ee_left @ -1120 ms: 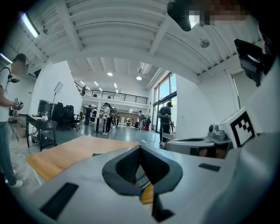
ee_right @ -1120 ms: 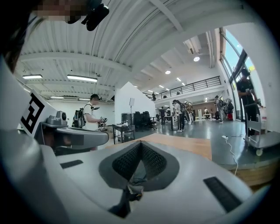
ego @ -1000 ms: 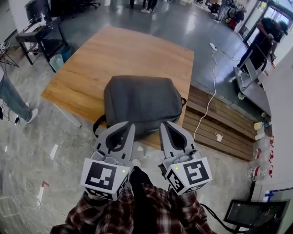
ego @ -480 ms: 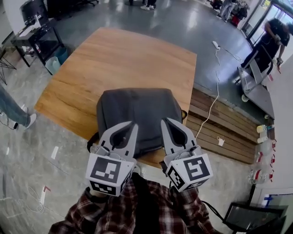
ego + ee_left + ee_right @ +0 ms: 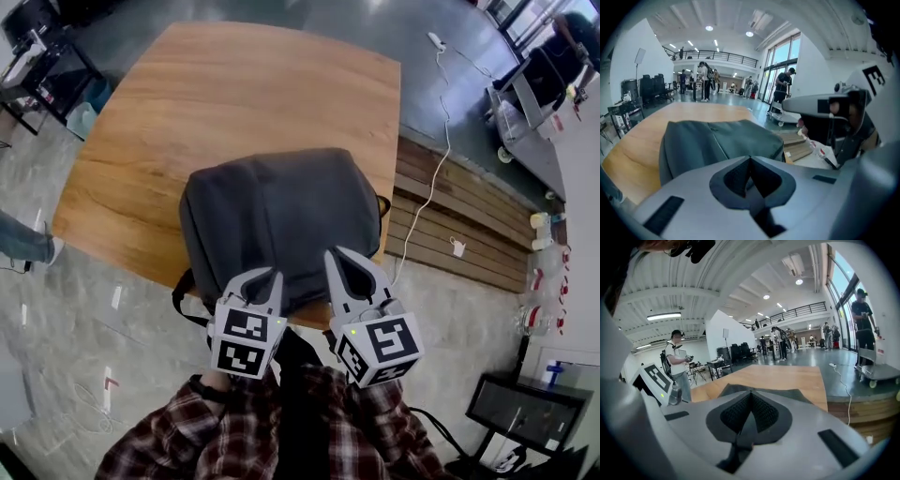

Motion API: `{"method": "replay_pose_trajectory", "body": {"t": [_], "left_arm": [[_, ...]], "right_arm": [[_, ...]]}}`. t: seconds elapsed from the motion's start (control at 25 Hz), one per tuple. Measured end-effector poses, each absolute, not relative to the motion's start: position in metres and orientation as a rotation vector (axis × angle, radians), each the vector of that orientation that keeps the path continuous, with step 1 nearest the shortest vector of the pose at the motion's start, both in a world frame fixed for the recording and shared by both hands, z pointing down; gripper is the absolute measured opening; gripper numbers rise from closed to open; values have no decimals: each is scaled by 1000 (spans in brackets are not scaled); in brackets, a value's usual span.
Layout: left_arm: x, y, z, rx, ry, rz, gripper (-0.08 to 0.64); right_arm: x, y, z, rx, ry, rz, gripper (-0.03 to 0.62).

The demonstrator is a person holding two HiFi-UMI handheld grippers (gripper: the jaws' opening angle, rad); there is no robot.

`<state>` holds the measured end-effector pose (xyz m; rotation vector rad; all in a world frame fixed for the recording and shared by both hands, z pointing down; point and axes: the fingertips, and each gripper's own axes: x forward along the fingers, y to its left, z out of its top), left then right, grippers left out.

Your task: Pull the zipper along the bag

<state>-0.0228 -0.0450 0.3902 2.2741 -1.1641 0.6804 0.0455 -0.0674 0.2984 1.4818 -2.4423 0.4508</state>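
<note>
Since a second ago: both claws sit lower and closer to the person's body in the head view. The left one's marker cube is tipped further forward. The bag holds the same spot on the table.

Left claw: jaws together, tips meeting, nothing between them. It hovers over the near edge of the bag. Whether it touches the fabric cannot be told.

Right claw: jaws together as well, nothing held. Its tips overlap the near right part of the bag in the head view. Contact cannot be told here either.

The two claws are side by side, a narrow gap between them, both pointing away from the person.

Bag: dark grey backpack, lying flat near the near right corner of the wooden table. Its near edge reaches the table's near edge. A black strap hangs off the near left side. A seam line runs across the top panel in the left gripper view. The zipper pull cannot be picked out in any view.

Plaid sleeves show behind the marker cubes.

To the right of the table lies a low slatted wooden platform, with a white cable trailing over it and the floor.
</note>
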Motion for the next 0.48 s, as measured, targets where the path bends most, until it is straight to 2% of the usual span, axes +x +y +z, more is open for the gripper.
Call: {"method": "replay_pose_trajectory", "body": {"t": [0.24, 0.48], "left_arm": [[-20, -36, 464, 2159, -1117, 780, 9], [-18, -44, 483, 2141, -1110, 790, 9]], "right_arm": [[50, -54, 368, 1477, -2331, 609, 9], [54, -43, 417, 1449, -2232, 715, 9]]}}
